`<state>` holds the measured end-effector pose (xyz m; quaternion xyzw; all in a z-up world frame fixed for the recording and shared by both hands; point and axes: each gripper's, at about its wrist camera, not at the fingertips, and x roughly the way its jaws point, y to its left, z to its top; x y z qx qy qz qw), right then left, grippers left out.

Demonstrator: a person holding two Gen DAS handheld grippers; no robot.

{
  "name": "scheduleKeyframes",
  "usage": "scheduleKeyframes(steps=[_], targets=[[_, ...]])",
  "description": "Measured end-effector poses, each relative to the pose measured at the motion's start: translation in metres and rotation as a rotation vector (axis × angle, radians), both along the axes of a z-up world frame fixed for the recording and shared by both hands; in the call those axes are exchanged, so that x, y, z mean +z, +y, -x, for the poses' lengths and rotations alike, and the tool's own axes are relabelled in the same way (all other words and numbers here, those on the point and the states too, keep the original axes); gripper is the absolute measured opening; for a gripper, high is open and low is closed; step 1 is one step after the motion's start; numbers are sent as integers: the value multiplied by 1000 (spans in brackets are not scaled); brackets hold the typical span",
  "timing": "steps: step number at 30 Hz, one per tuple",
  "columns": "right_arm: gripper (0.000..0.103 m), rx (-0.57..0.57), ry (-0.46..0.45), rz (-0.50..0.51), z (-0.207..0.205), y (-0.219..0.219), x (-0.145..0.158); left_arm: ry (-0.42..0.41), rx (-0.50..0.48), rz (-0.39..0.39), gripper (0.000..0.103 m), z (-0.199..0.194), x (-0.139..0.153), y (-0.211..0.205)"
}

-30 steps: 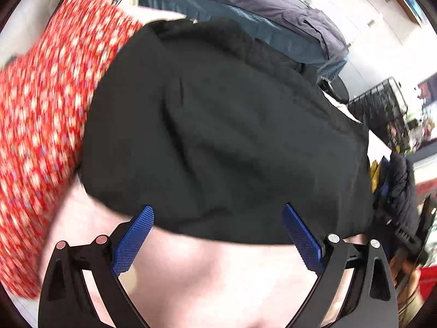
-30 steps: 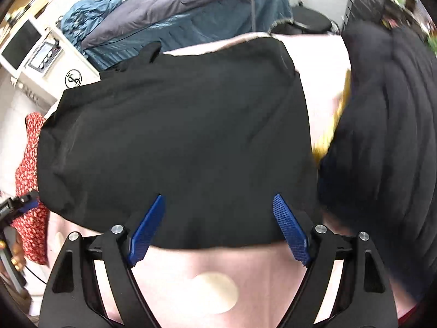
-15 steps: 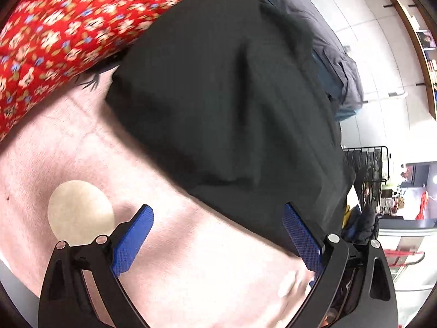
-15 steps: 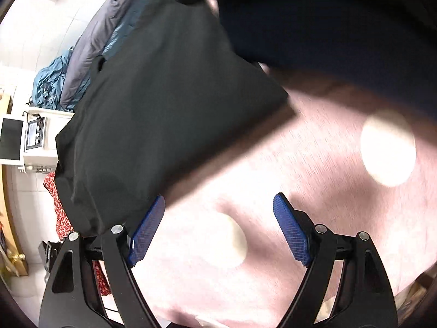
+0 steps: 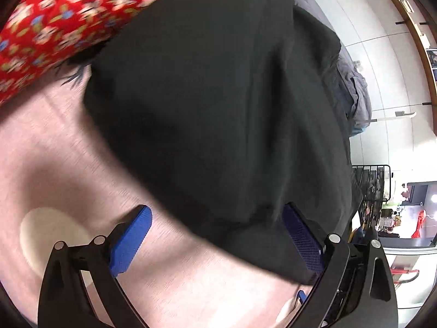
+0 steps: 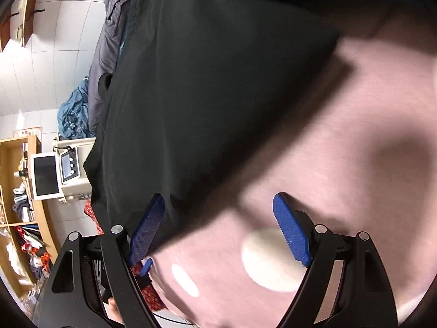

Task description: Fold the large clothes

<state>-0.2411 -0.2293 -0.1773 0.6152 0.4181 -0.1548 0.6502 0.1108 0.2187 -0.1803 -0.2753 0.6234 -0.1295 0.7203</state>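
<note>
A folded black garment (image 5: 218, 114) lies flat on a pink cloth-covered surface (image 5: 68, 169), with a red floral fabric (image 5: 54, 22) beside it. The left gripper (image 5: 215, 240) hangs with jaws wide open over the garment's near edge, gripping nothing. The right gripper (image 6: 218, 229) also stands wide open and empty, over the garment's near corner

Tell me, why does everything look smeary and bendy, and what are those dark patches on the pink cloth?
Left wrist view: motion blur smears the red floral fabric and the black garment edge; fisheye bends the wall lines. Right wrist view: the pink cloth is blurred too, with soft dark shadows beside the garment; the far shelves stay sharper.
</note>
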Motion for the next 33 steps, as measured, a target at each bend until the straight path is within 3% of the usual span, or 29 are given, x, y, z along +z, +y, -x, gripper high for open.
scheduleKeyframes(steps=[3,11,15,16,18,19,20,21,22,24,28,30,33], targets=[[81,1,-34,40,-20,-1,0,-22,20,28,94,-14,1,-5],[83,-119,-134,71,-75,-30,-6,-60,55,209,94,-72,0,-34],[89,-136,-137,146,-97,-30,-4,-102,-7,181,91,-89,0,-59],[85,-130,-124,165,-100,-28,-3,-109,-13,172,89,-91,0,-62],[68,-138,-84,184,-99,-26,0,-107,-10,153,71,-94,0,-67],[49,-147,-60,182,-96,-26,0,-99,4,161,66,-95,0,-66],[30,-157,-59,161,-96,-27,-2,-91,15,174,53,-96,0,-65],[24,-163,-68,130,-96,-29,-3,-77,25,194,43,-97,1,-64],[20,-164,-72,85,-97,-31,-7,-75,21,196,38,-98,4,-66],[14,-135,-50,71,-102,-31,-2,-94,-21,147,20,-102,17,-78],[10,-45,-16,138,-117,-23,24,-252,-142,12,13,-107,75,-112],[10,-42,-13,121,-114,-17,29,-390,-235,-102,11,-107,118,-140],[9,-23,-7,90,-113,-4,34,-534,-311,-181,10,-106,175,-176]])
